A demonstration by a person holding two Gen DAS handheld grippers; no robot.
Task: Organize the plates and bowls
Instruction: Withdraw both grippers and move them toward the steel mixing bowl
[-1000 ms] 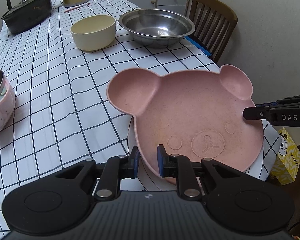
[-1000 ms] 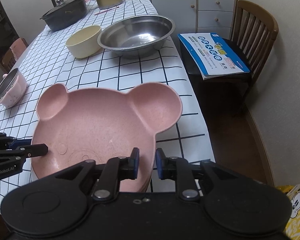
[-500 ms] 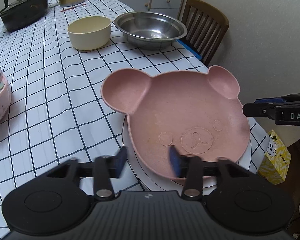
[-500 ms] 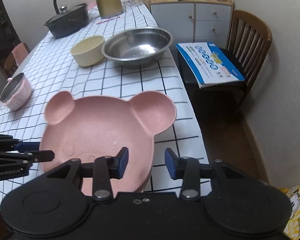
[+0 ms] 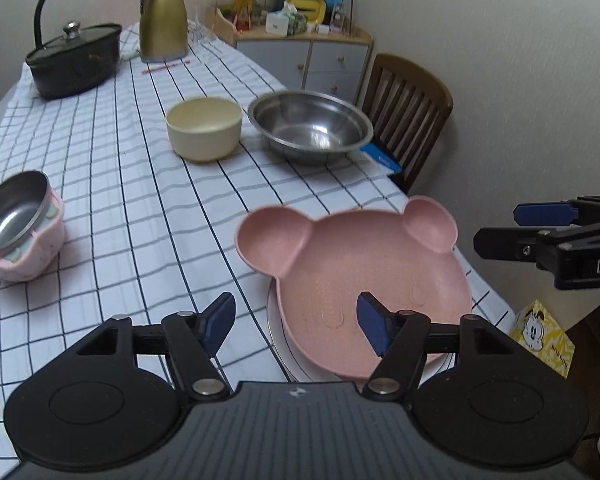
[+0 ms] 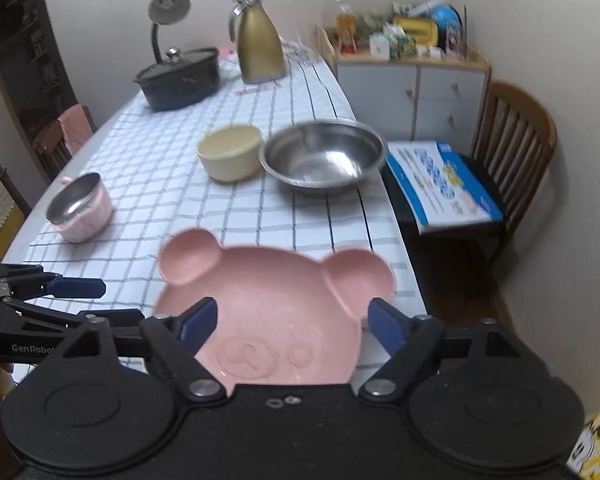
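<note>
Both my tools stand spread and empty, jaws just opened, nothing between them. Pink plate (image 5: 364, 280) sits stacked on the white plate (image 5: 274, 330) at the worktop's (image 5: 140, 200) near edge. Cream bowl (image 5: 204, 128) at 11 o'clock, steel bowl (image 5: 310, 128) at 12 from the left tool (image 5: 296, 320); right tool (image 6: 290, 322) nearer the steel one.

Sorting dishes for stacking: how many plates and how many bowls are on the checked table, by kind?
Plates: 2, the pink bear-shaped plate on a white round plate.
Bowls: 3, the cream round bowl, the large steel bowl, the pink steel-lined bowl.
Total: 5.
</note>
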